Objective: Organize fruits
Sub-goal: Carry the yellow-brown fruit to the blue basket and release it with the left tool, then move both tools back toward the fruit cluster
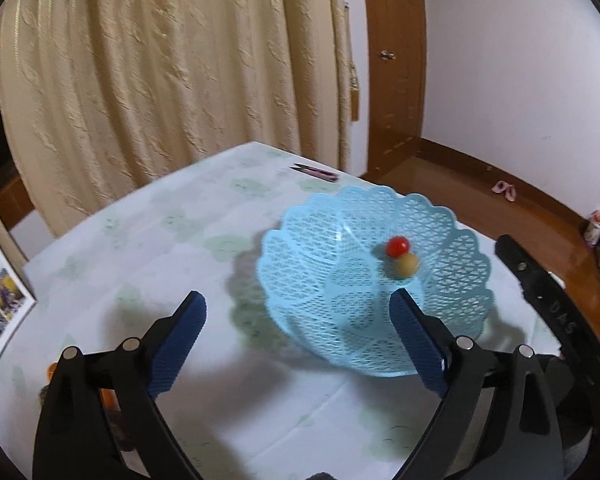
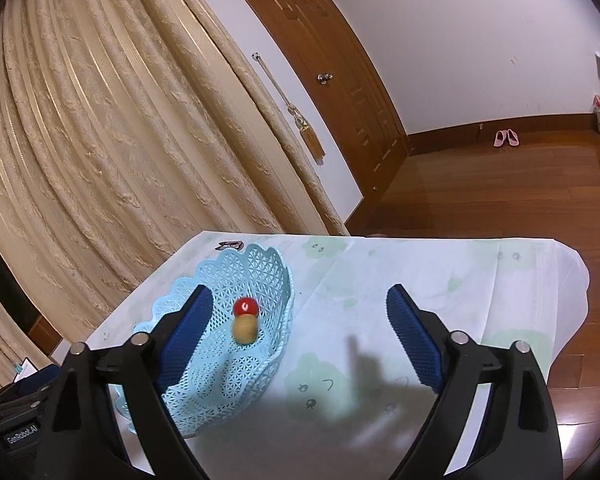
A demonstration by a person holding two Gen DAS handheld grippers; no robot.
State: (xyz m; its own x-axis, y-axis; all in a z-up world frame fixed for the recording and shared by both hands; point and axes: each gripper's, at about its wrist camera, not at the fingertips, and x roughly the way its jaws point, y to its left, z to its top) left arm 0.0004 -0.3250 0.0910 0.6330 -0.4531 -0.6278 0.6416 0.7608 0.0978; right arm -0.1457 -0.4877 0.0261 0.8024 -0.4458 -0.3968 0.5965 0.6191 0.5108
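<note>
Light blue lattice basket (image 1: 328, 236) with scalloped rim, upright on my table, small glossy red fruit (image 1: 397, 246) lying inside it, touching a tan, blurred rounded fruit (image 1: 406, 265) just on my side of it, both near the basket's centre.

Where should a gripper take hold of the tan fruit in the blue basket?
Probably from above, closing across the sides of the tan fruit. It sits low inside the blue basket, whose raised walls block a level approach, and the red fruit touches one side, so grip across the free sides.
</note>
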